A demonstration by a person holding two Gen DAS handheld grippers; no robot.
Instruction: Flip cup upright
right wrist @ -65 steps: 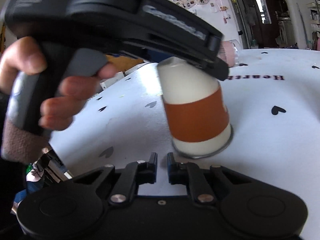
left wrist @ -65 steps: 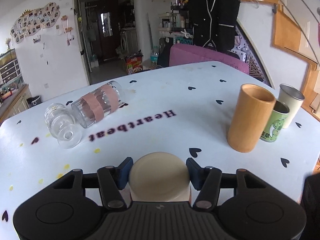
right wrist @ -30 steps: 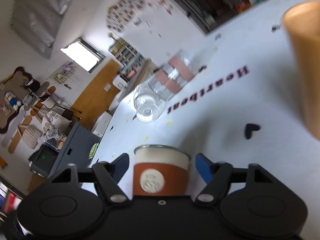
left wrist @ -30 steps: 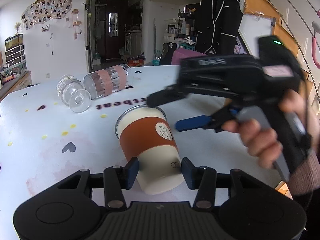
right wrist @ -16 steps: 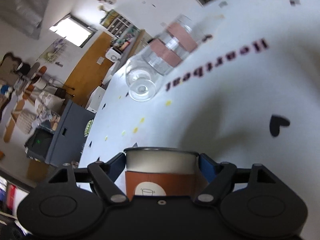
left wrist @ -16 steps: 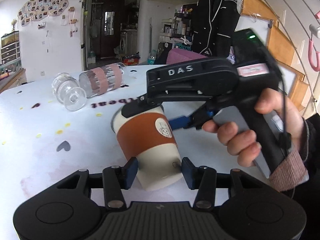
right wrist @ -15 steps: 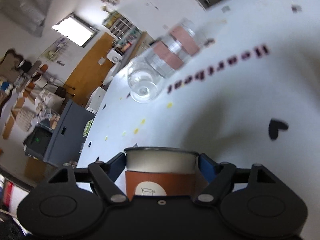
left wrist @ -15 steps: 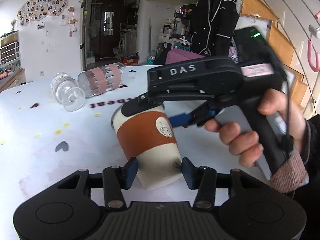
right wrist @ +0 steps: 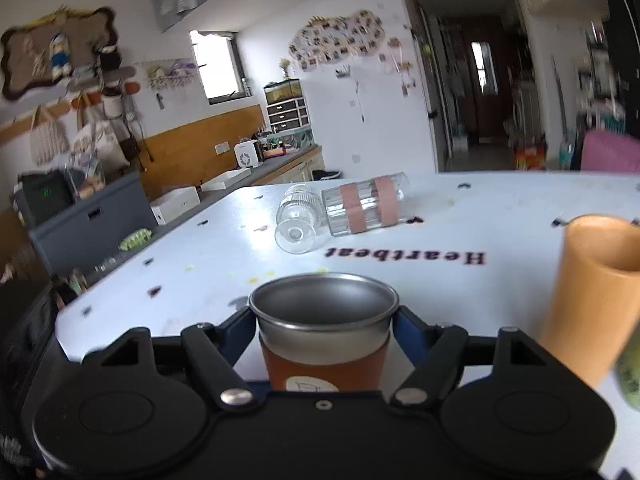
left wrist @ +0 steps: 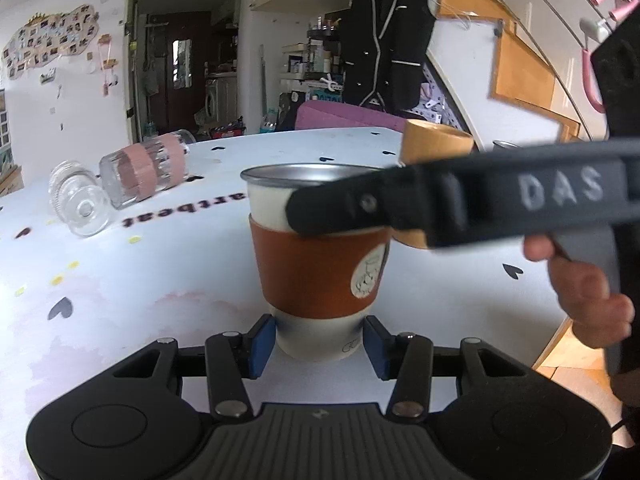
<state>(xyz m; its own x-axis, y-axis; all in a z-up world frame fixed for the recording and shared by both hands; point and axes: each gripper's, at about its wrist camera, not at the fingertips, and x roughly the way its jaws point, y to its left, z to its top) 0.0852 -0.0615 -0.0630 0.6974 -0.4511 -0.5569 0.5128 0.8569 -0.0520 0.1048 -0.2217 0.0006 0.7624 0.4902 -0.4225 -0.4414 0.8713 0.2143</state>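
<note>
The cup, cream with a brown sleeve and a metal rim, is upright with its mouth up. My left gripper is shut on the cup's base, its blue pads against both sides. My right gripper is shut on the cup just under the rim; in the left wrist view one of its fingers crosses the cup's upper part. I cannot tell whether the cup's base touches the table.
A ribbed glass with pink bands and a clear glass jar lie on their sides at the far left. A tall orange cylinder stands to the right, with a green can beside it.
The cup has swung from tilted, mouth away from the left wrist camera, to upright. Both grippers still grip it. The right gripper has levelled out.
</note>
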